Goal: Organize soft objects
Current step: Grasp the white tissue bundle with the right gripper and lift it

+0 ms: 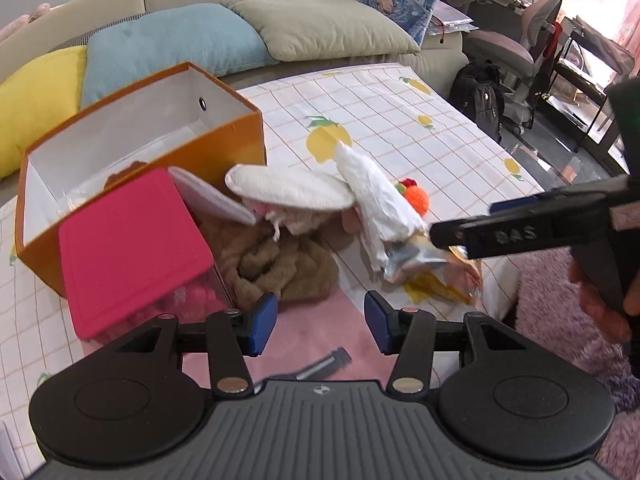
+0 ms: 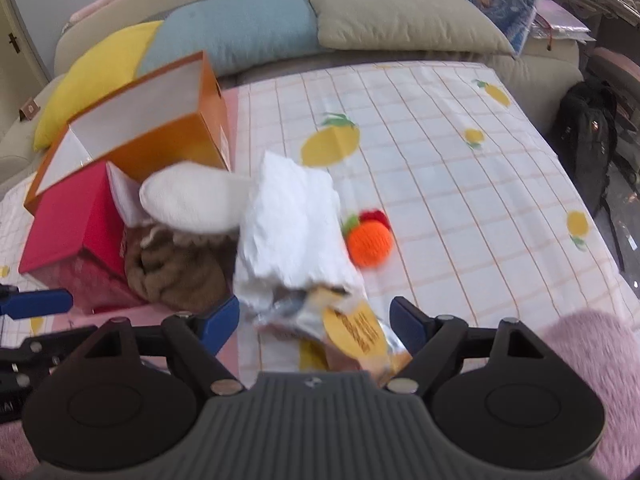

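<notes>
A crinkled white and silver snack bag [image 2: 292, 240] lies on the checked sheet between the open jaws of my right gripper [image 2: 316, 322], its yellow-labelled end nearest the camera. In the left wrist view the bag [image 1: 380, 208] shows with my right gripper [image 1: 460, 238] over its foil end. A brown plush rabbit with white ears [image 1: 280, 240] lies beside it, seen also in the right wrist view [image 2: 180, 256]. My left gripper [image 1: 320, 326] is open and empty in front of the plush. An orange knitted ball [image 2: 370, 242] lies to the right.
An open orange box [image 1: 120, 136] stands at the left with a red-lidded box [image 1: 132, 248] leaning in front. Yellow, blue and beige pillows [image 1: 172, 40] line the sofa behind. A pink fluffy rug [image 2: 592, 344] lies at the right edge.
</notes>
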Motion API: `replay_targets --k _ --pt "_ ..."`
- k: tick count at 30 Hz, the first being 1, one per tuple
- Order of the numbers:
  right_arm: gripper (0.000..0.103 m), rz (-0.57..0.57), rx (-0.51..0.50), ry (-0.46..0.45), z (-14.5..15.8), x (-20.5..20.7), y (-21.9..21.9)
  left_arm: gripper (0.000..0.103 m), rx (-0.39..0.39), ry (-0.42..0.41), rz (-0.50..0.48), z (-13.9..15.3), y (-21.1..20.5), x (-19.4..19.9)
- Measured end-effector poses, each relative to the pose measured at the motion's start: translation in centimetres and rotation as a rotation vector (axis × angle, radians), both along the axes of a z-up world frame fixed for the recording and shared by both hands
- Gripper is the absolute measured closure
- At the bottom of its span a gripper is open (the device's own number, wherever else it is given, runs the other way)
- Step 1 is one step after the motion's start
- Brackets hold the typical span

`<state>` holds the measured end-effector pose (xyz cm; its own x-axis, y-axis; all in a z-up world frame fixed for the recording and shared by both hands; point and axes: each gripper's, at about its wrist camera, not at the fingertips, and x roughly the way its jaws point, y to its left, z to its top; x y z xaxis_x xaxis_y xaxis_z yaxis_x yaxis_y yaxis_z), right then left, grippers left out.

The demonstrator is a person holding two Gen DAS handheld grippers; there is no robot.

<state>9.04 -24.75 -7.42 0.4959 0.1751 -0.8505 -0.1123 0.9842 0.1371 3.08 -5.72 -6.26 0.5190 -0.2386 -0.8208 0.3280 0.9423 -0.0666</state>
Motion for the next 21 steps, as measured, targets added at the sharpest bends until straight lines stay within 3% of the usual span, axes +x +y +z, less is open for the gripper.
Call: replay_targets --k 9,14,18,21 --pt "0.022 0.040 0.082 0.067 -3.3 5.2 2.0 0.045 0.041 -0.006 0.002 0.2 -0.3 2.0" --pt "0.024 0.057 0.054 0.132 -5.9 6.6 2.6 0.045 0.065 -0.014 -0.019 0.2 -0.8 2.7" --pt "0.047 0.032 0.078 0.158 -6.7 7.1 1.7 0.044 0.114 -0.051 -0.078 0.1 -1.4 3.3" --pt "0.082 0.016 0.103 0.158 -6.3 7.2 0.8 0.043 0.165 -0.096 -0.142 0.0 -2.1 3.9"
